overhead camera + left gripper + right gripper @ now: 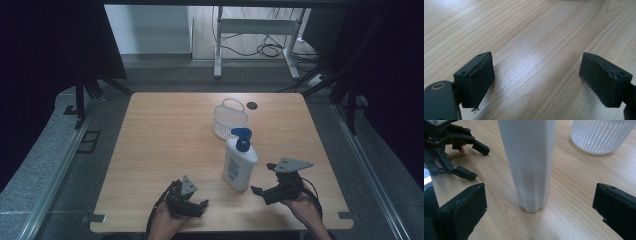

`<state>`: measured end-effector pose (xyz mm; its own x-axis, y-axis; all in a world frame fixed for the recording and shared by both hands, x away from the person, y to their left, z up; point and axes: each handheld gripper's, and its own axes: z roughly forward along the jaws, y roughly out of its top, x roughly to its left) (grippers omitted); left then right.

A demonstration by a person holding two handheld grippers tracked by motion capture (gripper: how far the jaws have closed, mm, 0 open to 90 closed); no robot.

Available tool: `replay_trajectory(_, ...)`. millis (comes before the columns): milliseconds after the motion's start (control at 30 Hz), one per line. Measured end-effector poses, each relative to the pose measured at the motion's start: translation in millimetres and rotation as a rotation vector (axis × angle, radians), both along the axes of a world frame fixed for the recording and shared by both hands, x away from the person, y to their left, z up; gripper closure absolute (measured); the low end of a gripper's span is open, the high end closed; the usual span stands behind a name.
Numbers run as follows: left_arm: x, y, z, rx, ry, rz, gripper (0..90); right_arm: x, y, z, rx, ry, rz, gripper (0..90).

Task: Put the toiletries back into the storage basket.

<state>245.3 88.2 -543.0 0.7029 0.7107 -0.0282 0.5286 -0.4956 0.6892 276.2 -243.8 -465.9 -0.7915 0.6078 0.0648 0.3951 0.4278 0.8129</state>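
A white lotion bottle (239,162) with a blue pump top stands upright on the wooden table (160,135), right of the middle. My right gripper (263,178) is open just to the bottle's right, jaws turned toward it. In the right gripper view the bottle's white body (529,157) rises between the wide-spread jaws of the right gripper (540,188), a little ahead of them and touching neither. My left gripper (202,207) rests open near the front edge, left of the bottle. Its jaws (536,77) frame bare wood.
A white slatted basket (230,119) with a loop handle stands behind the bottle; it also appears at the upper right as the basket (599,137). The left gripper (479,163) shows far left in the right gripper view. A cable hole (252,105) sits near the far edge.
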Motion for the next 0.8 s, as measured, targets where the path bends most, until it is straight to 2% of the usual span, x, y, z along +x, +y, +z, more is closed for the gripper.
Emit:
replay_trajectory(233,0.4,0.6,0.2,0.008,-0.002,-0.007,12.2,4.5,13.4,8.4,-0.005,0.006,0.001,0.9)
replay_trajectory(600,0.4,0.6,0.3,0.008,-0.001,-0.007,12.2,15.3,30.3,21.7,0.03,0.014,-0.014,2.4)
replay_trajectory(800,0.4,0.6,0.2,0.008,-0.001,-0.007,12.2,20.7,38.6,26.0,0.033,-0.009,-0.023,4.1)
